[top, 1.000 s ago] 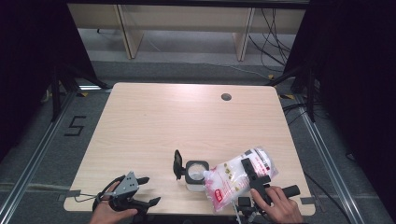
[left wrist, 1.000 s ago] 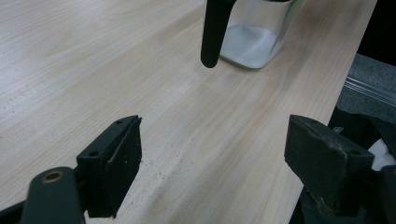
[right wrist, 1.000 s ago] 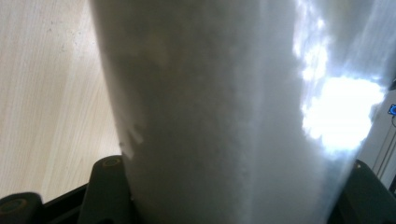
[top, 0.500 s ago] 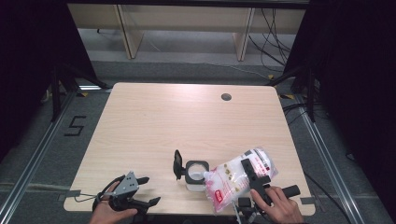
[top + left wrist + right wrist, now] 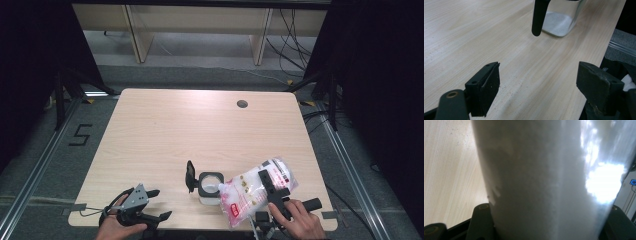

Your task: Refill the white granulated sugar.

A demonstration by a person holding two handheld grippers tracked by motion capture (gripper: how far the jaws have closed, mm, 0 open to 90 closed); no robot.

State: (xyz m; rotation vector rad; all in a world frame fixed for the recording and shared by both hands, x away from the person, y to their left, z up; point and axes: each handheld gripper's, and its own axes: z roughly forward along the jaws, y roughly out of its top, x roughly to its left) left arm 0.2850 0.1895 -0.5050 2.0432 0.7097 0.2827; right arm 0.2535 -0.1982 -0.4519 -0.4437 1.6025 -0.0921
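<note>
Lower right of the high view, the right tongs (image 5: pixel 267 185) clamp a bag of white grains (image 5: pixel 250 192) tilted over the open-lidded jar (image 5: pixel 210 186), partly filled; pouring seems unfinished. Left tongs (image 5: pixel 150 204) gape empty.

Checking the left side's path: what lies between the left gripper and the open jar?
Only bare table. In the left gripper view, wood runs from the open left gripper to the jar and its hanging black lid.

High view: fixed above my side, facing forward and down over the whole bench (image 5: pixel 165 130). My left gripper view: low, near the jar (image 5: pixel 560 21), shared with high view. Right gripper view: pressed against the bag (image 5: pixel 544 182)
</note>
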